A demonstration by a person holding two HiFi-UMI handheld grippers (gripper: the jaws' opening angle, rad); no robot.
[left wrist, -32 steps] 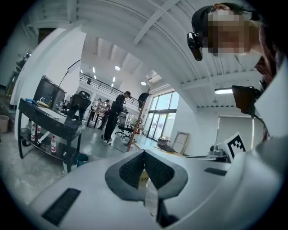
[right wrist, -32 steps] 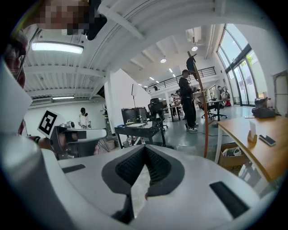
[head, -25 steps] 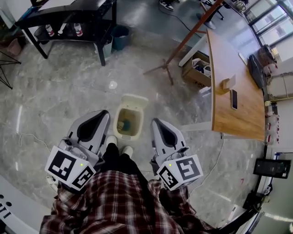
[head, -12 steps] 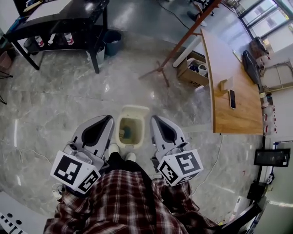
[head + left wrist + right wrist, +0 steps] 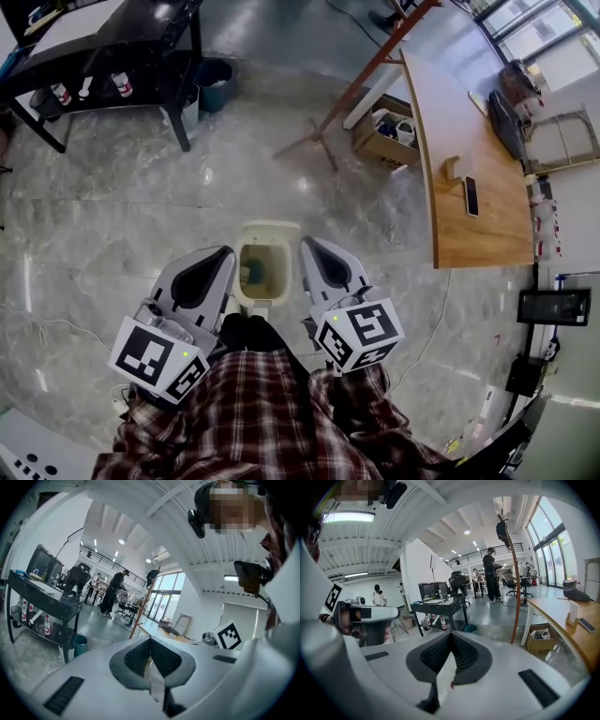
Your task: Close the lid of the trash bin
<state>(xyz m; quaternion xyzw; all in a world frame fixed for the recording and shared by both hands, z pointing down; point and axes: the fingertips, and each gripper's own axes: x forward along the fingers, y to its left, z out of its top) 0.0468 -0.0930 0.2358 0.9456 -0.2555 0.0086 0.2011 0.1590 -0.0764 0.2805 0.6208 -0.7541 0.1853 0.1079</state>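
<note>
A small cream trash bin (image 5: 262, 298) stands on the marble floor right in front of the person's feet. Its lid (image 5: 270, 228) is tipped open at the far side, and something blue lies inside. My left gripper (image 5: 225, 251) is just left of the bin and my right gripper (image 5: 305, 242) just right of it, both above floor level with the bin between them. In the left gripper view the left gripper (image 5: 150, 640) has its jaws together and empty. The right gripper (image 5: 451, 634) is likewise shut and empty. Neither gripper view shows the bin.
A curved wooden desk (image 5: 459, 187) with a phone (image 5: 471, 195) runs along the right. An open cardboard box (image 5: 384, 131) and a slanted wooden pole (image 5: 356, 80) stand beyond the bin. At the far left are a black table (image 5: 94, 47) and a teal bucket (image 5: 214, 80).
Both grippers have advanced towards the bin and sunk a little. The bin now sits between their tips instead of ahead of them. Both have stayed shut.
</note>
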